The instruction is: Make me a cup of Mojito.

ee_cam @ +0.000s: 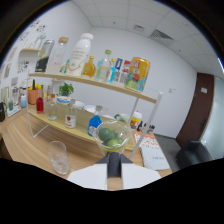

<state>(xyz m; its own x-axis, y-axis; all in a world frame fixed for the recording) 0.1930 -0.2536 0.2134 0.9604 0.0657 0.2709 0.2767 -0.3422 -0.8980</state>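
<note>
The small bowl (pixel 113 135) just ahead of the gripper (pixel 114 172) was clear and glossy, glass or plastic, with smooth green pieces, possibly lime, inside. The gripper's fingers (pixel 87 179) looked like matt white plastic, held apart, the bowl beyond them rather than between them. A tumbler (pixel 59 156) nearby was clear glass, its lower part seemingly ridged. The table (pixel 20 140) and the two shelf boards (pixel 95 82) showed pale wood grain with a satin finish; the shelf uprights (pixel 147 117) seemed clear acrylic. The bottles (pixel 80 55) on top were glossy, some clear, one opaque white. The wall (pixel 165 70) was matt white.
</note>
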